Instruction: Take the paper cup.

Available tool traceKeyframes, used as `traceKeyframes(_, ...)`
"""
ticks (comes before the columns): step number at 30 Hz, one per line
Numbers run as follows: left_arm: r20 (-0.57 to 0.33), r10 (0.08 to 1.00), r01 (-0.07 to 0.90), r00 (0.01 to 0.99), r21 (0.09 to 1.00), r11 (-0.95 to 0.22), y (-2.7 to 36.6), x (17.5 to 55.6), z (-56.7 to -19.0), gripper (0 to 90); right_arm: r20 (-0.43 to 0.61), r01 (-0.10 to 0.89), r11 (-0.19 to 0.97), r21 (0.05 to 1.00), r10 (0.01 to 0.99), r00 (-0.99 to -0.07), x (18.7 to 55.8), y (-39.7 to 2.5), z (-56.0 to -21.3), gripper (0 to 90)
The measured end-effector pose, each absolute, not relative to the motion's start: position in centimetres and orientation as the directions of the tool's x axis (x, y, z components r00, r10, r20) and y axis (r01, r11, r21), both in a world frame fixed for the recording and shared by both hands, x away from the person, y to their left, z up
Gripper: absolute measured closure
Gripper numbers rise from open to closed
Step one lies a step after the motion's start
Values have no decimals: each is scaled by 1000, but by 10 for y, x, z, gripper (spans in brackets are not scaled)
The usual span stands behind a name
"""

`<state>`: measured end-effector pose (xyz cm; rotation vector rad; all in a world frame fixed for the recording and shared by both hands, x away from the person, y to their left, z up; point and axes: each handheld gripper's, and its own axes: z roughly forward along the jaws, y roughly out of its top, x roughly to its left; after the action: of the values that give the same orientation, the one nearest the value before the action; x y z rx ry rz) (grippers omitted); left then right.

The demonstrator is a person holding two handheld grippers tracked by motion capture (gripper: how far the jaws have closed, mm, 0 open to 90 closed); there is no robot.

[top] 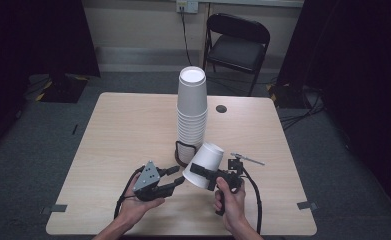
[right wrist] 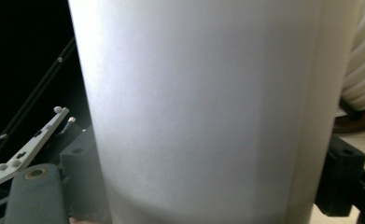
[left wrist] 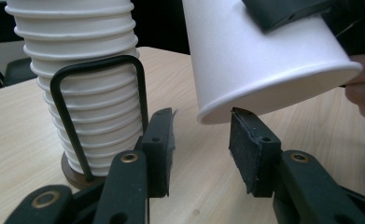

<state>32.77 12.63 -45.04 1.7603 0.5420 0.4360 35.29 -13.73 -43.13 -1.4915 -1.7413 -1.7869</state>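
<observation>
A tall stack of white paper cups [top: 191, 110] stands mid-table in a black wire holder [top: 183, 152]. My right gripper [top: 205, 175] is shut on a single white cup [top: 206, 162], held tilted in front of the stack with its rim toward the left hand. In the right gripper view that cup [right wrist: 203, 112] sits between the pads [right wrist: 80, 182]. My left gripper [top: 177, 178] is open just left of the cup's rim. In the left gripper view its gripper [left wrist: 203, 144] gapes under the cup [left wrist: 259, 56], whose rim is close to the right pad [left wrist: 252, 154]; the stack [left wrist: 87, 84] stands behind.
The wooden table [top: 123, 130] has a small round dark spot [top: 221, 108] right of the stack. A black folding chair [top: 238, 42] stands beyond the far edge. Cables trail from both grippers toward the table's near edge.
</observation>
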Motion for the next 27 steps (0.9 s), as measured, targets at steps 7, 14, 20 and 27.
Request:
traceKeyframes(7,38,572,107,819,970,-217,125,327,-451,631,801,778,-278,564,414,-433,351,-132,-433,162)
traceKeyframes(14,26,590,119,807,972,-205,124,326,-452,660,845,819,-285,498,374,-383,350,-126,-442,162)
traceKeyframes(20,58,613,89,788,975,-206,120,324,-452,676,870,842,-283,460,334,-363,349,-119,-443,162)
traceKeyframes(27,76,634,83,770,973,-217,119,324,-451,715,881,851,-283,443,310,-356,348,-113,-443,162)
